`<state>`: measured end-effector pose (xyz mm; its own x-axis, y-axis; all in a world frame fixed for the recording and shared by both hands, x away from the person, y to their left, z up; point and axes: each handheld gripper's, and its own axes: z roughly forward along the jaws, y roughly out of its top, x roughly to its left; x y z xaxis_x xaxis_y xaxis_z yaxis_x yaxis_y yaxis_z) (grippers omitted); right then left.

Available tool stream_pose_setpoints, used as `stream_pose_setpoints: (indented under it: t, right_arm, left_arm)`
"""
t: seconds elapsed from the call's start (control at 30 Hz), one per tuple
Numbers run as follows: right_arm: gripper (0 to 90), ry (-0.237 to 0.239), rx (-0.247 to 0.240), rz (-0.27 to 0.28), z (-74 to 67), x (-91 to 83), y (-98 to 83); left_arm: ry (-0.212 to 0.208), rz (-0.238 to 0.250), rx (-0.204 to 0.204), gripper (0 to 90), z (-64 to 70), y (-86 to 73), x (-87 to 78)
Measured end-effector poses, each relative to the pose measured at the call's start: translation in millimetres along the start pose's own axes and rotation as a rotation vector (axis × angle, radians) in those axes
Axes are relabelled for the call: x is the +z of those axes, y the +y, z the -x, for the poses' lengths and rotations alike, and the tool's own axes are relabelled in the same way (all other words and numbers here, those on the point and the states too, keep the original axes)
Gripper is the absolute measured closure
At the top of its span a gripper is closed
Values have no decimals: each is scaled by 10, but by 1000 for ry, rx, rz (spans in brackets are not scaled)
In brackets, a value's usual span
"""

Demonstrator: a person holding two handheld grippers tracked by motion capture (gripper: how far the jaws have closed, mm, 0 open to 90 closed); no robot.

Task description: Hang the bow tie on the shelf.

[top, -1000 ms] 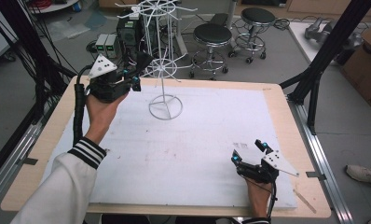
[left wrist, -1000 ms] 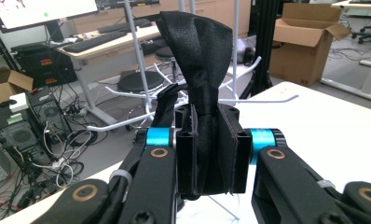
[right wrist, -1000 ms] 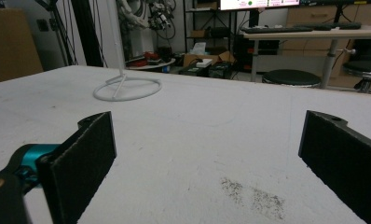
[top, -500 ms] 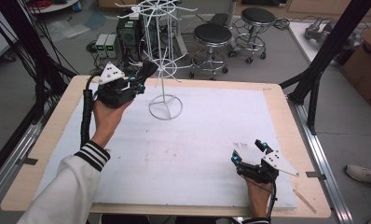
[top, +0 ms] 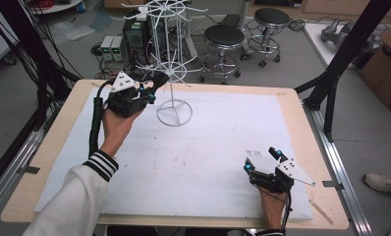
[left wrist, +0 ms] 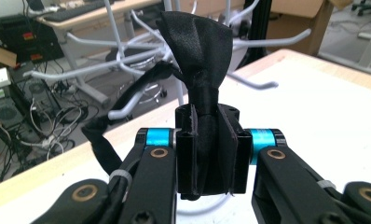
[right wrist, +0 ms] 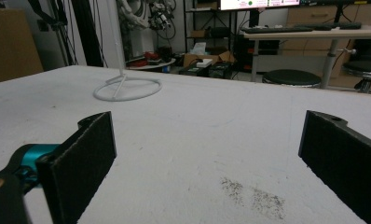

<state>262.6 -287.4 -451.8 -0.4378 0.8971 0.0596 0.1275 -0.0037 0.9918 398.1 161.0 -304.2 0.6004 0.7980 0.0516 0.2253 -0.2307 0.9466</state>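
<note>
A white wire display rack (top: 170, 73) with hooked arms stands on its ring base (top: 174, 112) at the back of the table. My left gripper (top: 151, 92) is raised just left of the rack and is shut on a black bow tie (top: 159, 78). In the left gripper view the bow tie (left wrist: 197, 42) stands upright, pinched at its knot, with its strap (left wrist: 102, 140) trailing left and the rack's hooks (left wrist: 127, 65) right behind it. My right gripper (top: 262, 160) rests open on the white mat near the front right. Its jaws (right wrist: 207, 154) stand wide apart with nothing between them, and the ring base (right wrist: 127, 88) lies far ahead.
A white mat (top: 208, 147) covers most of the wooden table (top: 61, 128). Black frame posts (top: 331, 73) rise at the right and left back corners. Two stools (top: 224, 37) and electronics stand on the floor behind, a cardboard box (top: 385, 64) at the right.
My left gripper has carried the bow tie to the right, closer to the rack's lower hooks. The right gripper has stayed still.
</note>
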Motion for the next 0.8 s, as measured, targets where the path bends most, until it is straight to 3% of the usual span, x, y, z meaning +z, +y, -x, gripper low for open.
stream_pose_setpoints:
  t: [0.2,0.57,0.67,0.8]
  right_arm:
    - [29,0,-1,0,0,0,0]
    - [29,-1,-1,-4,-3,-2,0]
    - [29,-1,0,-3,-3,-2,0]
    - [29,0,-1,-4,-3,-2,0]
  left_arm:
    - [-7,-22,-22,778,-33,-117,17]
    - [-20,-49,-53,741,-64,-161,49]
    - [-35,-70,-69,654,-78,-178,69]
    - [-18,-72,-84,380,-87,-182,81]
